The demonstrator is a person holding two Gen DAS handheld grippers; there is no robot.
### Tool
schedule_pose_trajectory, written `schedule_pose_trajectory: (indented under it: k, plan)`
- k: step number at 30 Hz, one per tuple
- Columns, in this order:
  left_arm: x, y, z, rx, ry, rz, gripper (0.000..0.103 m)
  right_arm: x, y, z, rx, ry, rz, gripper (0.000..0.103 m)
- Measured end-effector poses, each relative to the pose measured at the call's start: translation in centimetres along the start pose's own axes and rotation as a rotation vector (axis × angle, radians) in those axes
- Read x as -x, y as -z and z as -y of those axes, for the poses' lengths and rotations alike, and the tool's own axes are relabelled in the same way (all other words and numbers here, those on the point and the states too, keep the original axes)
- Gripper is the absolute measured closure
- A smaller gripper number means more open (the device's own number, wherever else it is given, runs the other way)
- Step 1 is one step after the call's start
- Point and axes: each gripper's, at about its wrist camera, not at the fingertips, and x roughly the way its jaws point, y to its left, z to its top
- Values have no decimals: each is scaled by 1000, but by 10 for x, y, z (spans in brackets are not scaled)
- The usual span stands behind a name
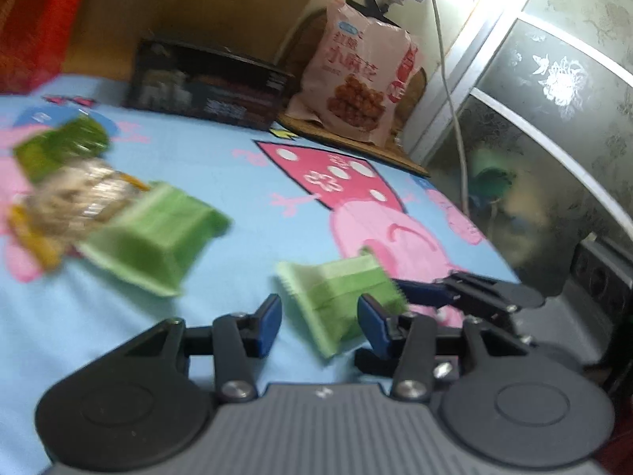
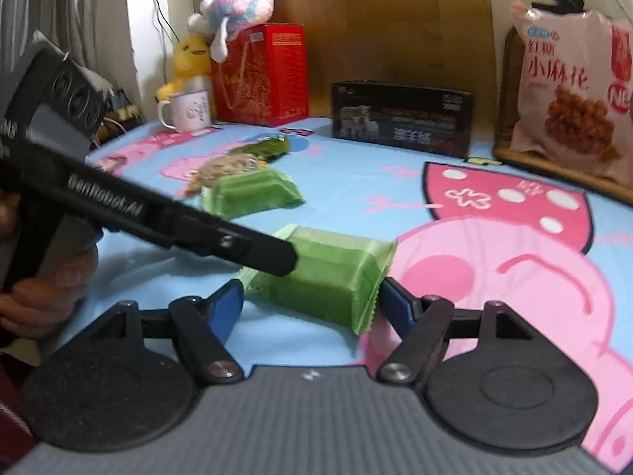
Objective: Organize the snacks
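Observation:
A light green wrapped snack (image 1: 340,297) lies on the blue cartoon cloth (image 1: 221,158), between the blue pads of my open left gripper (image 1: 318,322). The same snack (image 2: 332,277) lies between the pads of my open right gripper (image 2: 308,308); the left gripper's arm (image 2: 178,225) reaches across onto it. A second light green snack (image 1: 158,241) lies to the left, also in the right wrist view (image 2: 253,194). A clear pack of brownish snacks (image 1: 75,198) and a dark green pack (image 1: 63,146) lie beyond it.
A black box (image 1: 205,87) and a pink snack bag (image 1: 364,79) on a woven tray (image 1: 356,146) stand at the back. A red box (image 2: 261,75), a white mug (image 2: 186,113) and plush toys (image 2: 233,0) are at the far left. A cabinet (image 1: 554,126) stands right.

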Motion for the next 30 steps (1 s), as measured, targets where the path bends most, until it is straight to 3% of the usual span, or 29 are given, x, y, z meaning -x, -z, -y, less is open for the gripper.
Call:
schedule_pose_trajectory:
  k: [3, 11, 17, 24, 30]
  plan:
    - [15, 6, -6, -16, -54, 16, 55, 3, 0, 1, -42, -8, 5, 25]
    - [22, 8, -7, -40, -62, 17, 53, 17, 2, 12, -72, 59, 29, 22]
    - [7, -4, -2, -95, -118, -5, 50, 27, 1, 26, -148, 47, 74, 21]
    - [-16, -22, 4, -165, -173, -28, 50, 19, 5, 36, -210, 85, 61, 21]
    - [-26, -33, -2, -111, -154, -22, 50, 20, 6, 41, -218, 72, 73, 20]
